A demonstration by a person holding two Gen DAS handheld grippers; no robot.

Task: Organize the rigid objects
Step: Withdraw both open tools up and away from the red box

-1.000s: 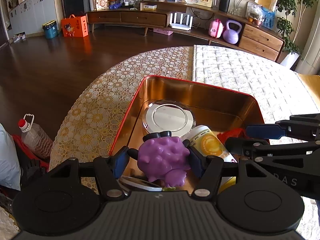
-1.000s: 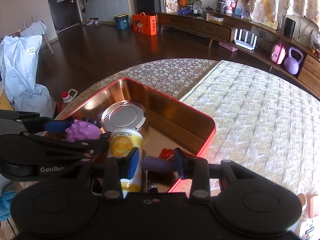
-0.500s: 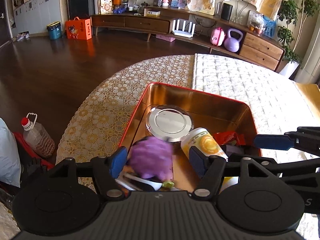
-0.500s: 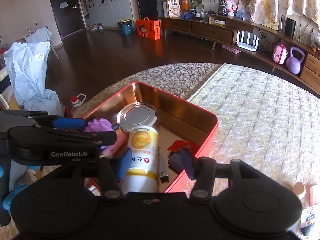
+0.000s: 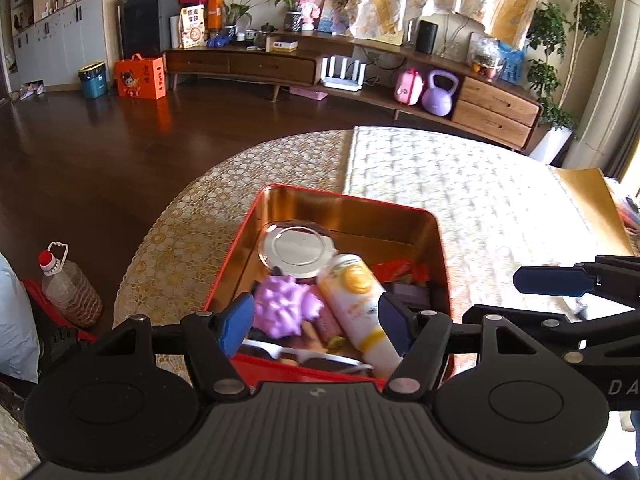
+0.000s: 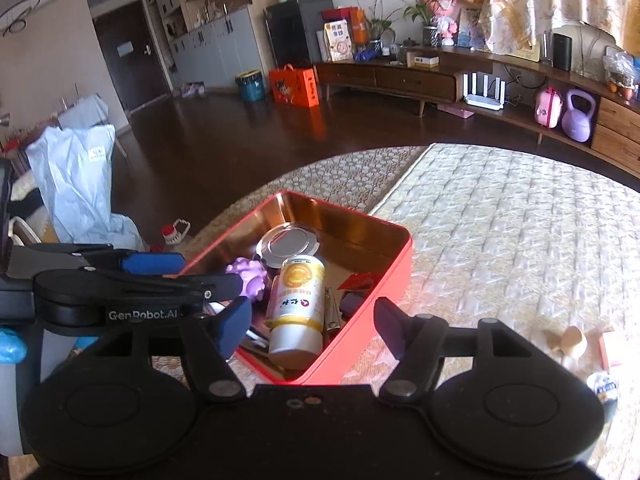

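We have most of the sorting done, as far as we can judge: the red tin (image 6: 360,312) sits near the left edge of the cloth-covered table (image 6: 500,216) and already holds the bottle (image 6: 296,304), the purple ball (image 5: 282,306), a round metal lid (image 5: 296,246) toward its far wall, a red wrapper (image 5: 396,270) by its right wall and some smaller dark bits we cannot make out. The left gripper (image 5: 316,320) hangs above the tin's near wall with its jaws apart and nothing pressed between them; the ball lies below it on the tin floor, released. The right gripper (image 6: 310,326) is opening its jaws over the tin's near right corner, and the bottle seen between them lies free of both pads. What looks left to gather is a few small things by the table's right edge: a pale wooden piece (image 6: 572,340), a pink box (image 6: 614,350) and a small white-and-blue packet (image 6: 602,386). The bottle lies on its side, its long axis running from the tin's near wall toward the far wall, its yellow-printed end pointing at the lid.
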